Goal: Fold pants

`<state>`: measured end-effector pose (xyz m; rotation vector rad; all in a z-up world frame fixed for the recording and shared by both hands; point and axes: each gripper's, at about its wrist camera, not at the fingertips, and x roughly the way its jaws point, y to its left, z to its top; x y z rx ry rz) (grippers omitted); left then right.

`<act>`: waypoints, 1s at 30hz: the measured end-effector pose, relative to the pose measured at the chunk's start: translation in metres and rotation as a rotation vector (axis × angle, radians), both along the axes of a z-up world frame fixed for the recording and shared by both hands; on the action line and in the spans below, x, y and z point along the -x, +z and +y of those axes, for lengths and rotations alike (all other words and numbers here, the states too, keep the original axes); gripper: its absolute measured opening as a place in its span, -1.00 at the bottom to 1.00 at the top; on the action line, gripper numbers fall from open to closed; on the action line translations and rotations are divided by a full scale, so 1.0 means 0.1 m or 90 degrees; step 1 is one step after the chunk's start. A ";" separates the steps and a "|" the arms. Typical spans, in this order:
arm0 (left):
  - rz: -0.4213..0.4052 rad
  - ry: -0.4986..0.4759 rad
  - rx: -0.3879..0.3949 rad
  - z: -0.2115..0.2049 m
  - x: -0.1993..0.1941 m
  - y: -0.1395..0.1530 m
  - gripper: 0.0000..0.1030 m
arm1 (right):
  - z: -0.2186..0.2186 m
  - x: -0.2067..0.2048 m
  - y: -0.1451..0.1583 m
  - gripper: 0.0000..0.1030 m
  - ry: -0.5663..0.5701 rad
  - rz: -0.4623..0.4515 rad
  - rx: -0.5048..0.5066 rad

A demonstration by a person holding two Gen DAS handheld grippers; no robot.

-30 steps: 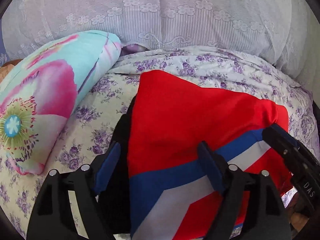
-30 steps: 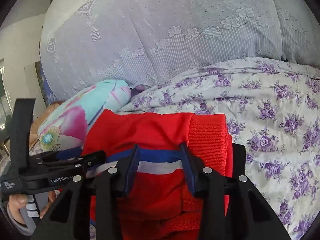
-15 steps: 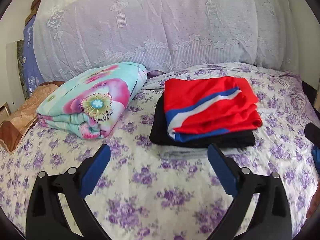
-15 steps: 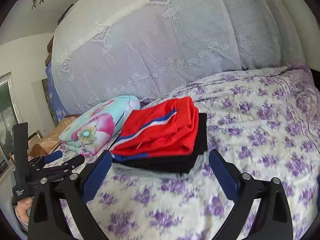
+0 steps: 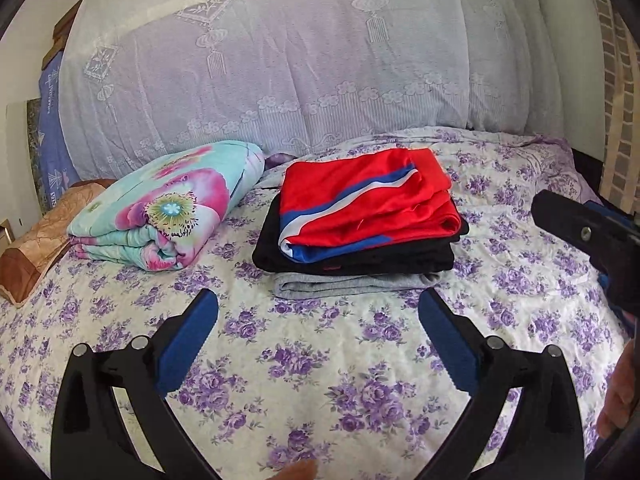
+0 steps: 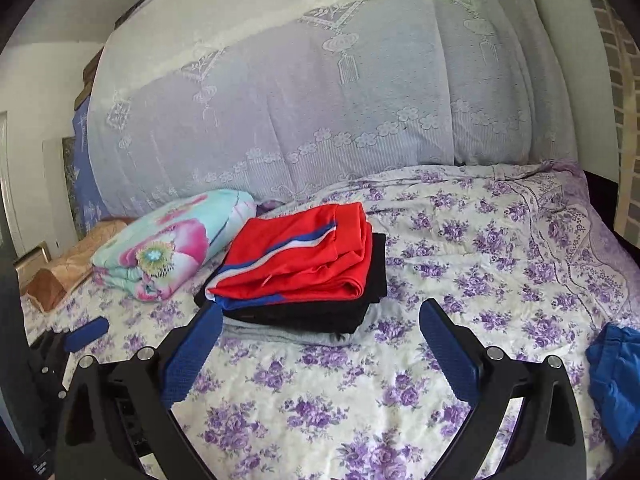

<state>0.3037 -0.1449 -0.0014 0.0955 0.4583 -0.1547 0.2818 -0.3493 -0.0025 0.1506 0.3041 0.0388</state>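
left gripper (image 5: 318,320): wide, holding nothing | right gripper (image 6: 320,330): wide, holding nothing | folded red pants (image 5: 368,204): top of clothing stack on floral bedsheet (image 5: 320,380)

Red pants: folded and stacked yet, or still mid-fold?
Done: red pants lie folded on top of the black and grey folded garments. In hand: nothing; left gripper and right gripper are open. Possibly left: blue cloth at the bed's edge.

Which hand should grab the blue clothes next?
Probably the right. The blue garment lies beside the right tool, at that view's right edge. The left tool is also open, but its view doesn't clearly show that garment.
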 end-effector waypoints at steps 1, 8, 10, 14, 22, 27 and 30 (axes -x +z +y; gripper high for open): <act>-0.002 0.003 0.009 0.02 -0.01 -0.02 0.90 | -0.02 -0.03 -0.04 0.93 0.012 0.003 -0.004; 0.030 -0.006 -0.008 0.04 -0.10 -0.31 0.90 | -0.07 -0.15 -0.21 0.93 0.010 0.019 -0.033; 0.048 -0.015 0.004 0.05 -0.13 -0.36 0.90 | -0.03 -0.17 -0.24 0.93 0.014 0.028 -0.027; 0.053 -0.012 0.013 0.08 -0.13 -0.37 0.90 | 0.00 -0.19 -0.27 0.93 0.021 0.037 -0.022; 0.042 -0.006 0.018 0.12 -0.07 -0.33 0.90 | 0.06 -0.18 -0.30 0.93 0.031 0.047 -0.016; 0.034 -0.008 0.015 0.10 -0.03 -0.31 0.90 | 0.10 -0.18 -0.31 0.93 0.039 0.048 -0.009; 0.035 -0.010 0.017 0.10 -0.02 -0.31 0.90 | 0.11 -0.18 -0.31 0.93 0.041 0.048 -0.008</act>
